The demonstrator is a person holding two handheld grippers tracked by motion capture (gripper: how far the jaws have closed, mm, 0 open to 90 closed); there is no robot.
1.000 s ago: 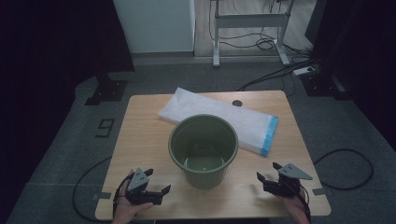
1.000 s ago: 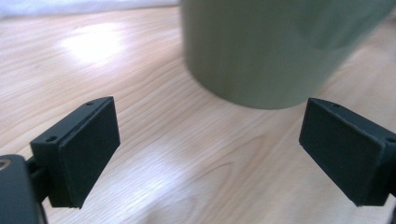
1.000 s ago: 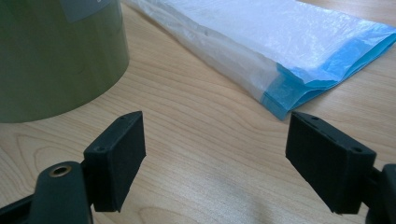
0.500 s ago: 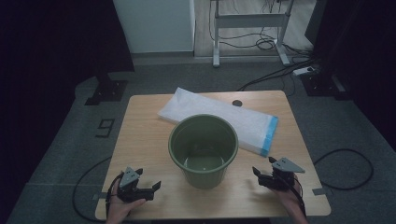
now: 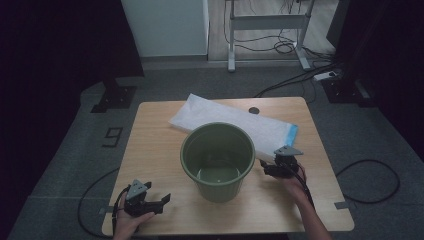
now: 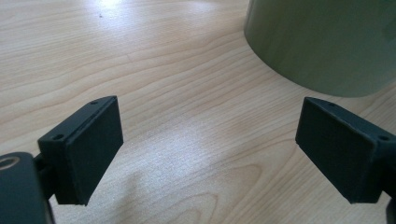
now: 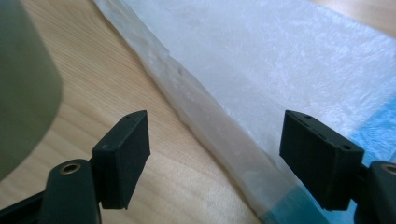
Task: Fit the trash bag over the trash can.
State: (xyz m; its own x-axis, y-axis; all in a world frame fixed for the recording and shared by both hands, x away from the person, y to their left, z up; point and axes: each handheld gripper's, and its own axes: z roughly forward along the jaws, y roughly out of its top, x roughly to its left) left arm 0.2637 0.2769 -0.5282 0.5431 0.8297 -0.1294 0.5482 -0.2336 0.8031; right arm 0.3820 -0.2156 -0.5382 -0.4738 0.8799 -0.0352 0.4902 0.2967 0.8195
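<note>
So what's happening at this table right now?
A person works two hand-held grippers at a wooden table. The right gripper, jaws wide apart and just closing a little, reaches for the near edge of the folded white bag beside the green bucket; nothing is gripped yet. The left gripper rests open near the table's front edge, holding nothing.
</note>
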